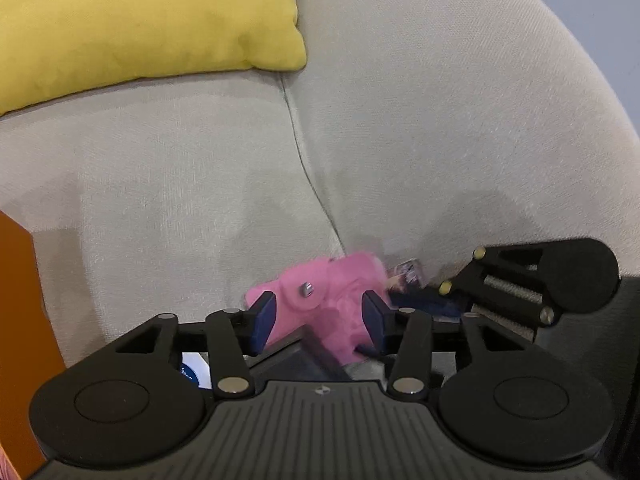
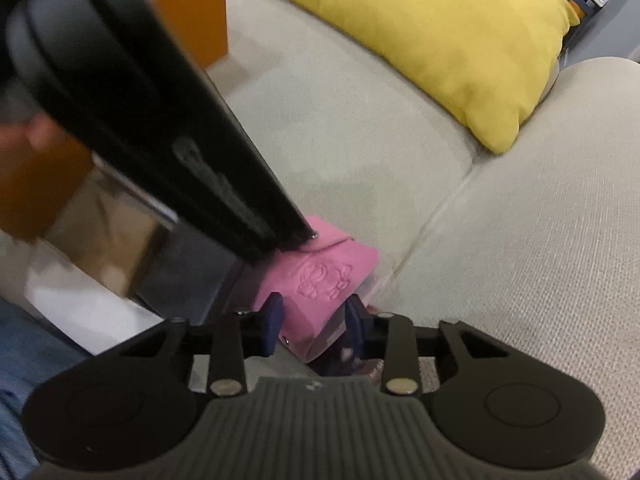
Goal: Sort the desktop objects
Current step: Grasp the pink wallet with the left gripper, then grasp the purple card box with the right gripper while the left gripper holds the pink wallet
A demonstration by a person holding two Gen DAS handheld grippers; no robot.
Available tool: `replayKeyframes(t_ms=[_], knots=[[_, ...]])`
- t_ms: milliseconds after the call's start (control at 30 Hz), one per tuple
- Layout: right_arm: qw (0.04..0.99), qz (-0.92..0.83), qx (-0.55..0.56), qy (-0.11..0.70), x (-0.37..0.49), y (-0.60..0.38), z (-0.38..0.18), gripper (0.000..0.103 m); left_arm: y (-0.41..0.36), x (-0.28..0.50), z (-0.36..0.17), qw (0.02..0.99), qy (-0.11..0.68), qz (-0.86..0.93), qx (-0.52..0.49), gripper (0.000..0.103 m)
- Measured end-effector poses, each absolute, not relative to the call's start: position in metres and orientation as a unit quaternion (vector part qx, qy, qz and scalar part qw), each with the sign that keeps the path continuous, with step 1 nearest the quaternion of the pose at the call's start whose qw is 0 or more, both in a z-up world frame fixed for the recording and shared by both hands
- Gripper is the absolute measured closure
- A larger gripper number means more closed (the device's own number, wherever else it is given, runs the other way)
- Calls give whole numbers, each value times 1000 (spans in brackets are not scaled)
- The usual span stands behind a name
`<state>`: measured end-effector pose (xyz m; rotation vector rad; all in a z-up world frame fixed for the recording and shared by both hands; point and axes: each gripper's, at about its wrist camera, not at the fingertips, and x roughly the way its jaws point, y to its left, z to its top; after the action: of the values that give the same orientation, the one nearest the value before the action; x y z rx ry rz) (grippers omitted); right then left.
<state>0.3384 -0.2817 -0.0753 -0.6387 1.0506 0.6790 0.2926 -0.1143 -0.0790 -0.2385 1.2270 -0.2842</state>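
A pink pouch [image 1: 332, 300] with a snap button lies at the edge of a beige sofa seat, over a stack of cards or packets [image 1: 408, 274]. My left gripper [image 1: 320, 320] has its fingers on either side of the pouch and appears shut on it. My right gripper [image 2: 314, 326] also straddles the pink pouch [image 2: 320, 276] from another side, its blue pads close against it. The left gripper's black body [image 2: 160, 120] crosses the right wrist view and touches the pouch's top. The right gripper's body [image 1: 552, 276] shows at the right of the left wrist view.
A yellow cushion [image 1: 140, 24] lies on the beige sofa [image 1: 440, 120], also in the right wrist view [image 2: 440, 40]. An orange box [image 2: 192, 16] stands at the left. A dark tray or box edge [image 2: 188, 272] and white paper [image 2: 80, 308] lie below left.
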Motion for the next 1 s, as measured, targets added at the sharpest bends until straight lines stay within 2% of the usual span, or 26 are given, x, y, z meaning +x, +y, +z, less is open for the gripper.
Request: replayKeyframes(t_ms=[300,600,667,700,1000], knots=[[765,377,-259,454,319,-271,-56,75,-120,292,-70,804,573,-113,-113,46],[760,385,-272,448,309,-264,-58,72,-121,299,-79,794,588,-90,-124,46],[758,389,-269,450,307,-264,-57,72,-121,299,-81,792,591,-87,-123,58],[755,392,-270,451,306,-264,-56,72,-120,298,-81,792,591,-91,-124,60],[735,388,-310,462,305,-273,-52,73,-121,296,-79,796,586,-93,-118,63]])
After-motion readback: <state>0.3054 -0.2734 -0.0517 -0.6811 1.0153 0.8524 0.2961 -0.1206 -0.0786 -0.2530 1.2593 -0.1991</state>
